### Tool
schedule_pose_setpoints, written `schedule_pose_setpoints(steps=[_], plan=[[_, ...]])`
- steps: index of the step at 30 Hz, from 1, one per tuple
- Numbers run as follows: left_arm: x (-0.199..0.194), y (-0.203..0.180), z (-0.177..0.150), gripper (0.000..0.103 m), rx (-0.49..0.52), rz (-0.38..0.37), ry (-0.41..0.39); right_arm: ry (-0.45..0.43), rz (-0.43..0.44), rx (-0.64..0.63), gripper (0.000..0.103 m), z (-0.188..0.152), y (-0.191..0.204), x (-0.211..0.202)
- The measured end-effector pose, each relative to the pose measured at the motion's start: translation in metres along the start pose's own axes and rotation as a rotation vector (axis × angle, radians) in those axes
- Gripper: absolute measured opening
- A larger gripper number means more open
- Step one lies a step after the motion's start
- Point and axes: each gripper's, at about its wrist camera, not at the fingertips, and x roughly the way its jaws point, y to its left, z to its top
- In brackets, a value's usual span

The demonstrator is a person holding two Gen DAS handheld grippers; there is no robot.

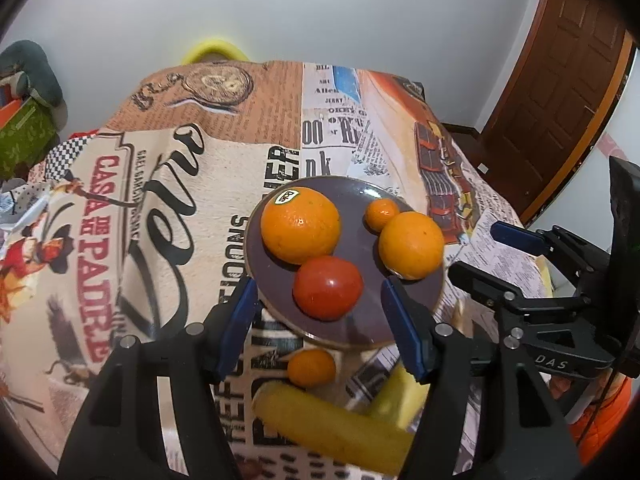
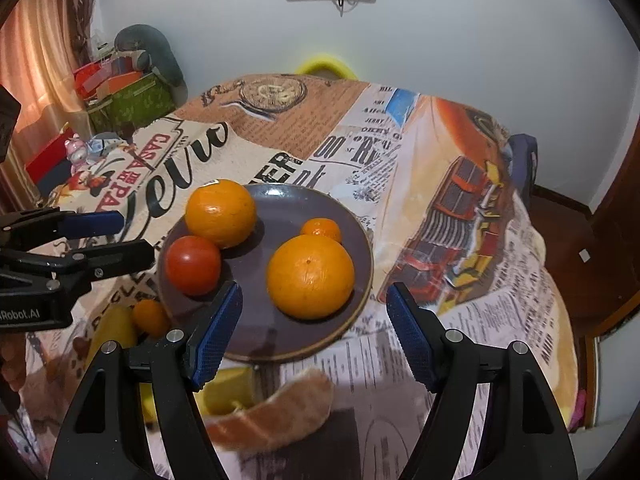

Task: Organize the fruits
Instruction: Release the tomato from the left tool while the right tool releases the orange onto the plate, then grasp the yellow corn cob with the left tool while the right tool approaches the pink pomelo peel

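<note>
Fruits mostly sit on the plate; both grippers, left and right, hover spread and empty. Likely next: collecting the stray mandarin.

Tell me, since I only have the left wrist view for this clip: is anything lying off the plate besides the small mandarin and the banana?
Observer: Yes. The right wrist view shows a curved orange-brown piece on the tablecloth just in front of the plate. It is too blurred to identify.
Operator: Is the right gripper holding anything? I see it only side-on.
Observer: No. Seen along its fingers, the right gripper has its jaws wide apart with nothing between them. The large orange sits on the plate just ahead.
</note>
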Motion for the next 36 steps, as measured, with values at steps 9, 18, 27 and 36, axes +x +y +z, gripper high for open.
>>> schedule_pose_setpoints(steps=[9,18,27,36], plan=[[-0.042,-0.013,-0.028,0.067,0.034,0.019,-0.025,-0.017,0.007,-0.015,0.072,-0.023,0.013,-0.034],[-0.046,-0.029,-0.065,0.071,0.022,0.001,0.031,-0.009,-0.02,-0.016,0.072,-0.051,0.02,-0.054],[-0.021,-0.053,-0.093,0.074,0.022,0.036,0.085,0.011,-0.035,0.019,0.072,-0.077,0.013,-0.067],[-0.02,-0.049,-0.097,0.062,0.015,0.071,0.016,0.087,0.015,0.04,0.072,-0.092,0.014,-0.042]])
